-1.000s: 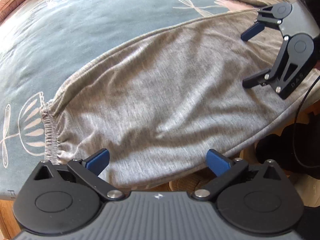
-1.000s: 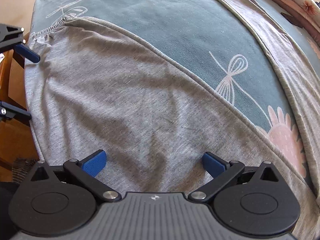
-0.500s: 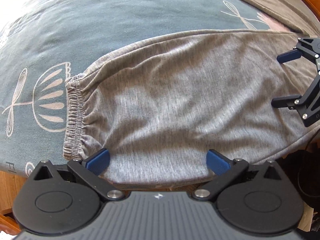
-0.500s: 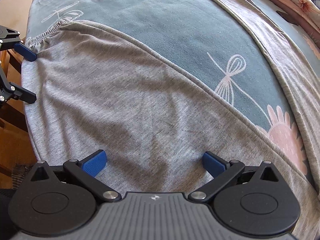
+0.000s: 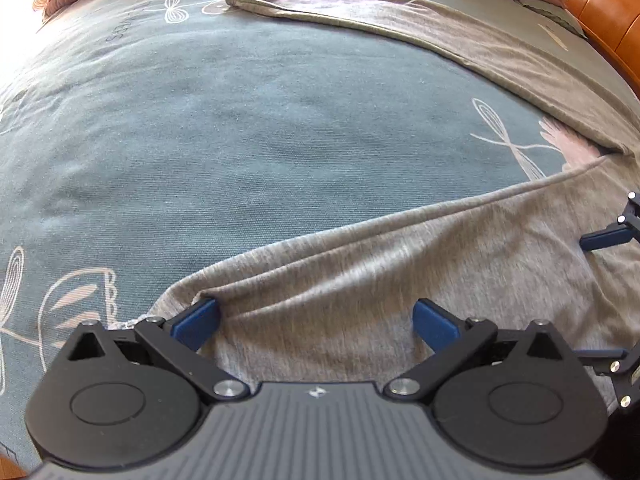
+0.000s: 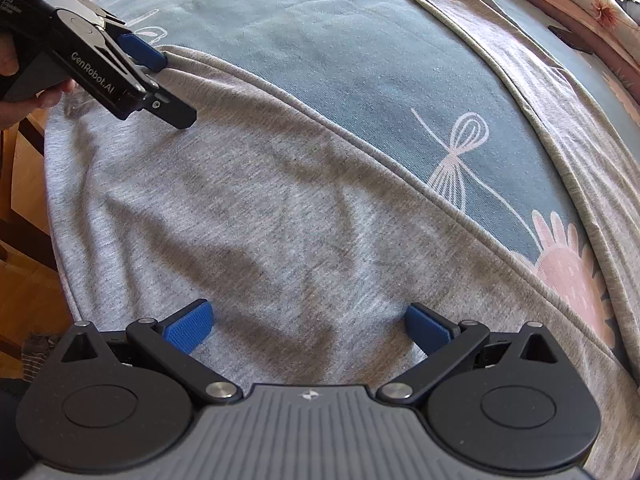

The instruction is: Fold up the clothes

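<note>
Since the earlier frame, left claw (image 5: 316,326) is pushing onto the near trouser leg (image 5: 400,264) by its cuff, jaws spread wide, gripping nothing. Right claw (image 6: 308,328) is hovering agape above the same leg. Trousers are lying on the bed (image 5: 240,128). Next move probably calls for pinching the cuff.

The left tongs (image 5: 316,322) fill the bottom of the left wrist frame, their blue-padded fingers (image 5: 196,323) spread wide apart. In the right wrist frame the same tongs reach in from the upper left, gripped by a hand (image 6: 28,98) at the left edge. The right tongs (image 6: 308,324) sit at the bottom of that frame, fingers likewise wide apart; their tips also show at the right edge of the left wrist frame.
</note>
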The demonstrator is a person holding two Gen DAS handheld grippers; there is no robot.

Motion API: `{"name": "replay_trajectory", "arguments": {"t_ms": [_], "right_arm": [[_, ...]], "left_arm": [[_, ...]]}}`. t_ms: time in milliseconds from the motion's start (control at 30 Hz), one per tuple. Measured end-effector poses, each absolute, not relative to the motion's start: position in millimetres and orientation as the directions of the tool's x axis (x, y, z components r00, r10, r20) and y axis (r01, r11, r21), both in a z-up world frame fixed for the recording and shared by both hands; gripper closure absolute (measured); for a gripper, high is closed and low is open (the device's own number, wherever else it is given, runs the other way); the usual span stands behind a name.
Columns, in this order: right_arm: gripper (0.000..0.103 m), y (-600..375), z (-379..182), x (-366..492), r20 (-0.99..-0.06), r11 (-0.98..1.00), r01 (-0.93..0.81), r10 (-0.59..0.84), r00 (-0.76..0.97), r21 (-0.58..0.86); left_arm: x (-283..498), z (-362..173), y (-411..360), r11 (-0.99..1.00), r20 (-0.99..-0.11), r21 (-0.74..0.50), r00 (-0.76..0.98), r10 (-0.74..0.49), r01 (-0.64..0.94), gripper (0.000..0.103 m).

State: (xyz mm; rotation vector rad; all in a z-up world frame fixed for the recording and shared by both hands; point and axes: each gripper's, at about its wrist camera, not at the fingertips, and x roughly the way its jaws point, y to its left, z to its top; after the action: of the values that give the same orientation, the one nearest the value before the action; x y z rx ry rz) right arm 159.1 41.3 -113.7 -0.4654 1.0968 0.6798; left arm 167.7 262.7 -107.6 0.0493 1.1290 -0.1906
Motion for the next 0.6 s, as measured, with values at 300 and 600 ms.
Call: {"name": "replay_trajectory", "arguments": {"t_ms": [300, 600], "right_arm": [[0.0, 40.8, -114.8, 158.1, -0.909, 0.724, -0.69, 0.278, 0.311, -0.014], [0.0, 42.2, -114.9, 159.7, -0.913, 0.742, -0.67, 0.267, 0.308, -0.009]], "left_arm": [[149.8, -93.4, 235.4, 0.968, -0.898, -0.094, 0.399, -0.184, 0.234, 0.001], [141.7, -111.7, 229.2, 0.974, -0.917, -0.102, 0.36, -0.17, 0.202, 0.001]]}}
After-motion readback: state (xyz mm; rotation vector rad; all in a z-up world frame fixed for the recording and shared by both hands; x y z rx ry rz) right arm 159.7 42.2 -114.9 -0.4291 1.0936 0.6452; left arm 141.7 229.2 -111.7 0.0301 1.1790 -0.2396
